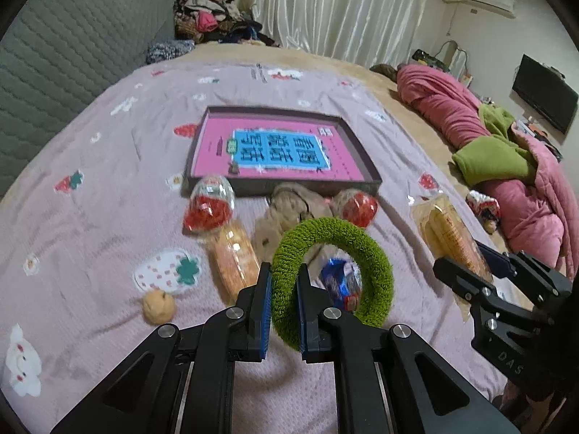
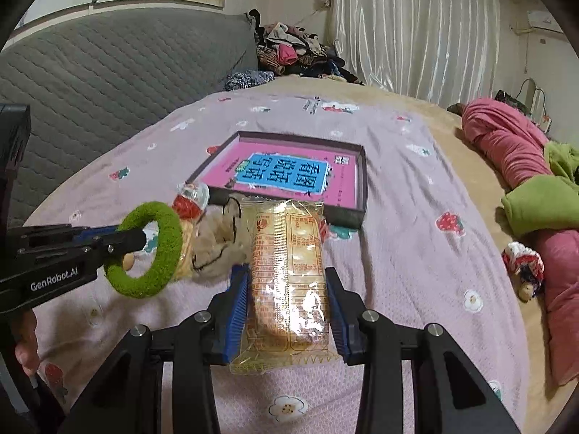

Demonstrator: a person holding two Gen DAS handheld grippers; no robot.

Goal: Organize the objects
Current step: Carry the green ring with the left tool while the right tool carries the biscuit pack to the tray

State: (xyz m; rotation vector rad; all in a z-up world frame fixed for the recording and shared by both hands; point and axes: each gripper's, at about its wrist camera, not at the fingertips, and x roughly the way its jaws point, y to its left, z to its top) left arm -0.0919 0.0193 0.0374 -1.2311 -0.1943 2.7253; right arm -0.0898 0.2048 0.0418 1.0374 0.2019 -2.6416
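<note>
— Grippers first: what have you got?

— My left gripper (image 1: 284,307) is clamped tight on the green fuzzy ring (image 1: 333,271); my right gripper (image 2: 287,311) is part-closed around the wrapped biscuit pack (image 2: 287,271). I judge both lifted off the bedspread (image 2: 416,253) to go into the shallow box (image 1: 362,161).

— Anything in the way?

— The beige plush toy (image 1: 289,213), red egg-shaped toys (image 1: 210,206) and another biscuit pack (image 1: 233,260) lie just before the box's near wall.
</note>
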